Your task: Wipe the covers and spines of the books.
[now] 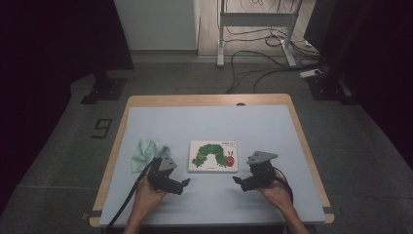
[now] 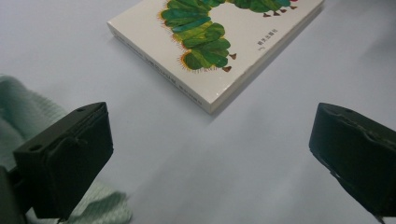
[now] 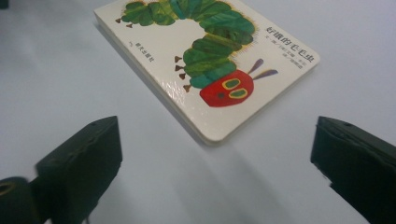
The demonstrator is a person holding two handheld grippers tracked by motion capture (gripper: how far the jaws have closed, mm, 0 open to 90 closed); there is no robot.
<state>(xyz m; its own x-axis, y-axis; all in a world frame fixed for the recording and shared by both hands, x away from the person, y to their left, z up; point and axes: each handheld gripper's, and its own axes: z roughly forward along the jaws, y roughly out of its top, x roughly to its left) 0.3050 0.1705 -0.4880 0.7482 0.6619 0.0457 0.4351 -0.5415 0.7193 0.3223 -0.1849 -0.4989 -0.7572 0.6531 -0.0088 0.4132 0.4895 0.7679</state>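
**Caterpillar board book flat between two released grippers**

Thick white board book (image 1: 213,156) with a green caterpillar and red head on the cover: flat and closed on the pale grey desk (image 1: 204,122), near mid-desk, long axis running left to right across it. Left gripper (image 1: 185,184) just below the book's lower left corner, right gripper (image 1: 237,181) just below its lower right corner; neither touching it, both about equally near. Fingers (image 2: 65,163) of the left gripper released and spread wide, nothing between them; same for fingers (image 3: 79,168) of the right. Book ahead of and slightly above both pairs of fingers, one corner pointing toward each. Crumpled mint-green cloth (image 1: 148,152) left of the book, beside the left gripper. Chinese title printed by the caterpillar's head, small Chinese text also along the cover's edge; too small to read surely.
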